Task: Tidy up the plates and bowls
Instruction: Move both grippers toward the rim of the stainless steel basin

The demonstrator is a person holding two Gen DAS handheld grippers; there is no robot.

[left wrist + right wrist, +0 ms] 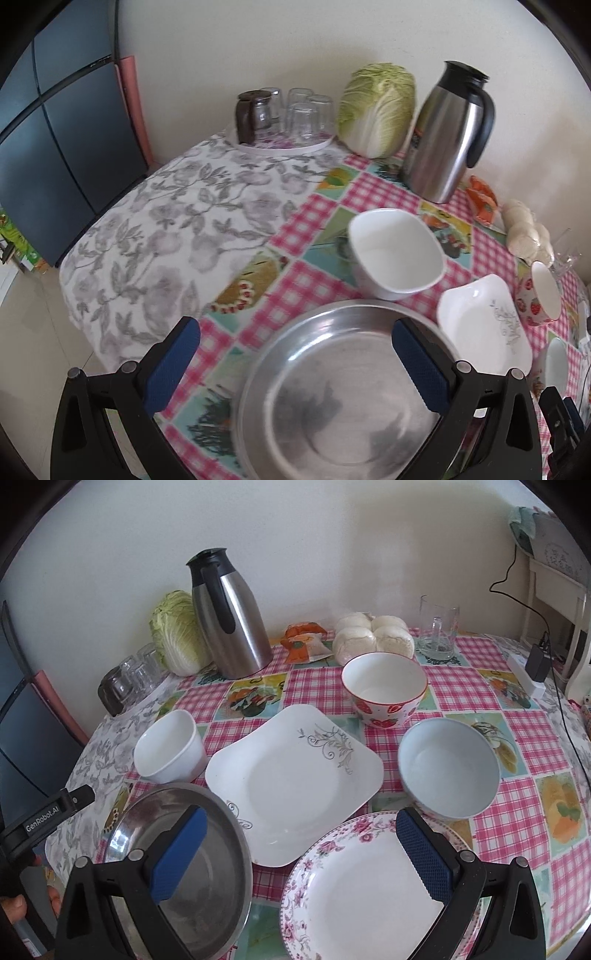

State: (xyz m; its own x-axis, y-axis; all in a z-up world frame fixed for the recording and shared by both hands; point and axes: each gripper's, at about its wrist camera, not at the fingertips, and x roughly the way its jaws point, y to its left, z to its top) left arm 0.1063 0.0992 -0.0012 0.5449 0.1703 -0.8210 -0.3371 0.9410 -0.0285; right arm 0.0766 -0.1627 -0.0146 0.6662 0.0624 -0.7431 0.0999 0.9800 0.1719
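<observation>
A steel plate (343, 398) lies on the checked tablecloth at the near left, and my left gripper (295, 323) hovers open over it with one finger on each side of its left rim. Behind it stands a white square bowl (395, 254). My right gripper (301, 814) is open and holds nothing, low over a floral round plate (351, 893) and the near edge of a white square plate (295, 775). The steel plate (218, 882) passes under its left finger. A pale blue bowl (448, 768) and a strawberry bowl (384, 690) sit further right and back.
Along the wall stand a steel thermos (232, 620), a cabbage (177, 631), a tray of upturned glasses (291, 114), a bag of buns (373, 635), an orange packet (306, 642) and a glass mug (437, 631). A power strip with cable (532, 672) lies far right. A dark fridge (66, 147) stands left.
</observation>
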